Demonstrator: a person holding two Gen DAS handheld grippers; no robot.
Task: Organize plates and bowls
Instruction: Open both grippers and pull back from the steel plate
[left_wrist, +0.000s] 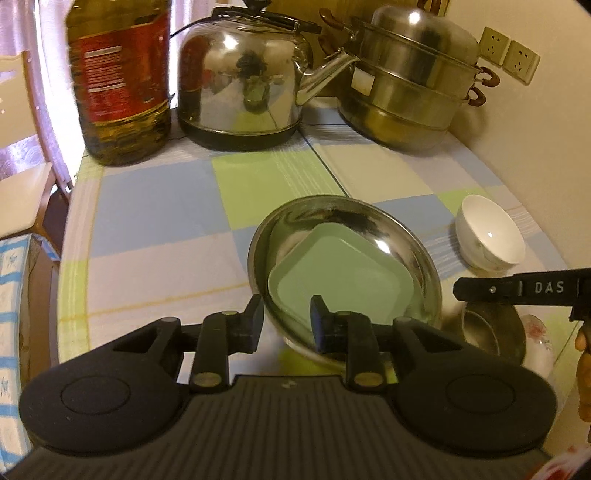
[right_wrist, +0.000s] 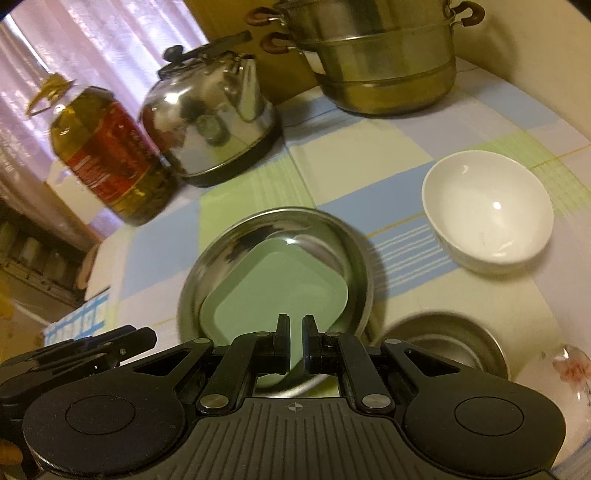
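A round steel plate (left_wrist: 391, 236) rests on the checked tablecloth with a pale green square plate (left_wrist: 332, 273) lying inside it. My left gripper (left_wrist: 287, 321) is open and straddles the steel plate's near-left rim, its pads clear of the metal. In the right wrist view the steel plate (right_wrist: 229, 254) and green plate (right_wrist: 280, 291) lie just beyond my right gripper (right_wrist: 296, 332), which is shut with nothing visibly pinched. From the left wrist view the right gripper (left_wrist: 460, 290) hovers just right of the plate. A white bowl (right_wrist: 487, 214) stands to the right and a small steel bowl (right_wrist: 447, 343) nearer.
Along the back stand an oil bottle (left_wrist: 118, 81), a steel kettle (left_wrist: 240, 81) and a stacked steamer pot (left_wrist: 410, 85). A flowered dish (right_wrist: 572, 369) sits at the near right. The wall is close on the right. The table edge (left_wrist: 70, 258) drops off at left.
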